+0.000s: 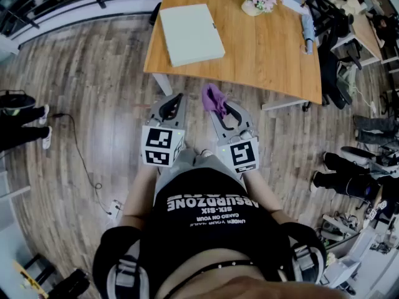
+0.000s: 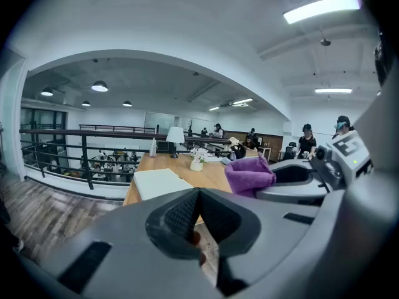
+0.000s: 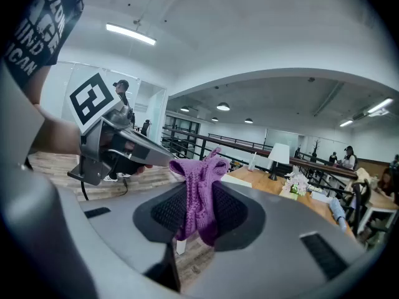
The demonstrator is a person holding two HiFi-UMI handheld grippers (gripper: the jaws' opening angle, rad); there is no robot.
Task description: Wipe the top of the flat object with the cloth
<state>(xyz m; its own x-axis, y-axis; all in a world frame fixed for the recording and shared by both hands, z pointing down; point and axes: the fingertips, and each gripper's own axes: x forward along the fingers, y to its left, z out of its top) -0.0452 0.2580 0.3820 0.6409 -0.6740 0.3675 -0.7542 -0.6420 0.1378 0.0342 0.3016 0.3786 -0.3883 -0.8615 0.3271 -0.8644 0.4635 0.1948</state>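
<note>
Bunched purple knitted cloth [image 1: 214, 99] pinched in right hand-held gripper [image 3: 198, 209]; flat white slab [image 1: 191, 33] lies level near surface [image 1: 268, 55] corner, well apart.

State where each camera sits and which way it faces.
Head view: on the person's head, looking down at the table and white flat object; torso, forearms, left tongs and right tongs show.
Left gripper view: on the left tongs, looking along their shut jaws toward the table; the right tongs show at right.
Right gripper view: on the right tongs, looking along jaws clamped on the purple cloth; left tongs and a forearm show at left.
Shared: both gripper views show table and cloth.
</note>
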